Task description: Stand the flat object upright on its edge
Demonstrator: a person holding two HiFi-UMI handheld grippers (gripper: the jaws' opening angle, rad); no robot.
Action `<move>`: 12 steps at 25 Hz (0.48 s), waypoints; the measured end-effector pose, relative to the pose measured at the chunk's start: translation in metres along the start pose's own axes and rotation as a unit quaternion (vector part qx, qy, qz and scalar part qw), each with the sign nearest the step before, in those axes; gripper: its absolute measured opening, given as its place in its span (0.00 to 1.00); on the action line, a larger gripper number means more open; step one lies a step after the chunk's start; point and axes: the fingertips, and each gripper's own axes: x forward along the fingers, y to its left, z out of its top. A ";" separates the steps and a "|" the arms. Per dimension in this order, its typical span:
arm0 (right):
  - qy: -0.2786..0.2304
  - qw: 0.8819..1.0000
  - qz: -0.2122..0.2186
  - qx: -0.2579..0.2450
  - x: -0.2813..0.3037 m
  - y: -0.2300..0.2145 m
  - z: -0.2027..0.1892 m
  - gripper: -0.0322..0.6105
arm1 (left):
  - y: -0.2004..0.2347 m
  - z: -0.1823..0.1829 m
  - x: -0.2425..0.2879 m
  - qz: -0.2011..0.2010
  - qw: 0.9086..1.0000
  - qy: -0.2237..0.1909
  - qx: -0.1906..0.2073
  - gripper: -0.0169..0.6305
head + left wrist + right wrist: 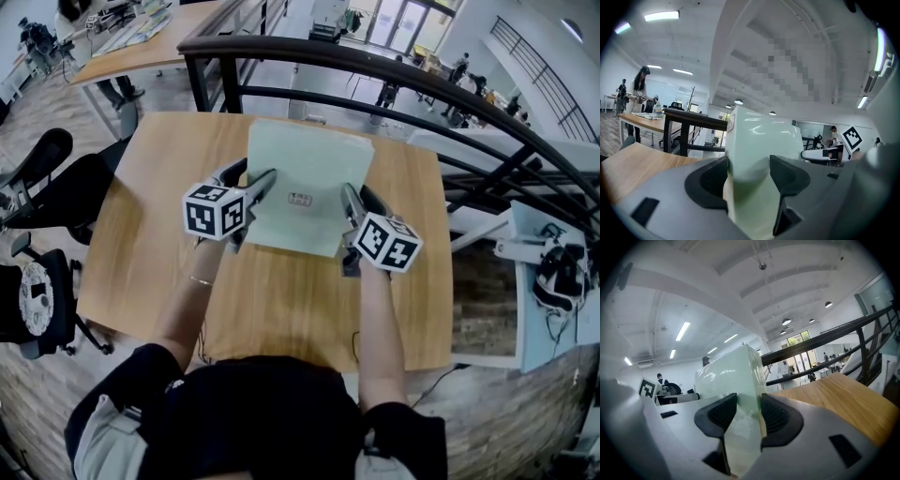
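Tipping stage, judged from the pose: pale green flat object (305, 169) tilted up off its face above the middle of the counter (150, 244), toward the far edge and short of the dark railing (375, 66). Clamped on its left side edge by the left claw (255, 192), pads (710, 183) pressed against the two broad faces in the left gripper view. Clamped likewise on its right side edge by the right claw (352, 208), again tight on both faces. Shown in both gripper views pointing steeply up toward the ceiling, hence well inclined, though not demonstrably vertical. Small label (300, 199) at mid-face, between the claws and turned toward the head camera. Contact of the near, lower edge with the counter not resolvable from above; cannot tell whether resting on the wood or held just clear of it. Next move, offered as a judgement: bring the flat object to true vertical, seat its lower edge squarely on the counter, parallel to the near edge, then ease both claws off together and slowly. Calls for equal height on both sides and a brief balance check before letting go. Risk at that point of toppling or sliding, given a narrow standing edge, a tall face and a glossy surface.
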 end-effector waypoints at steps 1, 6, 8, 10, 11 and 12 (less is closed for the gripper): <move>-0.001 1.000 0.001 -0.003 0.001 0.000 0.000 0.31 | 0.000 0.000 0.000 0.001 1.000 -0.003 0.001 0.47; -0.012 1.000 0.004 -0.004 -0.003 0.002 -0.002 0.31 | -0.002 0.000 -0.004 0.001 1.000 -0.010 0.003 0.47; -0.015 1.000 0.004 -0.006 -0.006 0.003 -0.003 0.31 | -0.004 -0.001 -0.007 0.001 1.000 -0.013 0.003 0.47; -0.017 1.000 0.004 -0.006 -0.010 0.004 -0.004 0.31 | -0.006 -0.002 -0.009 0.001 1.000 -0.014 0.003 0.47; -0.019 1.000 0.004 -0.006 -0.011 0.004 -0.005 0.31 | -0.007 -0.003 -0.011 0.000 1.000 -0.014 0.002 0.47; -0.020 1.000 0.005 -0.006 -0.013 0.004 -0.006 0.31 | -0.008 -0.003 -0.013 0.000 1.000 -0.014 0.001 0.47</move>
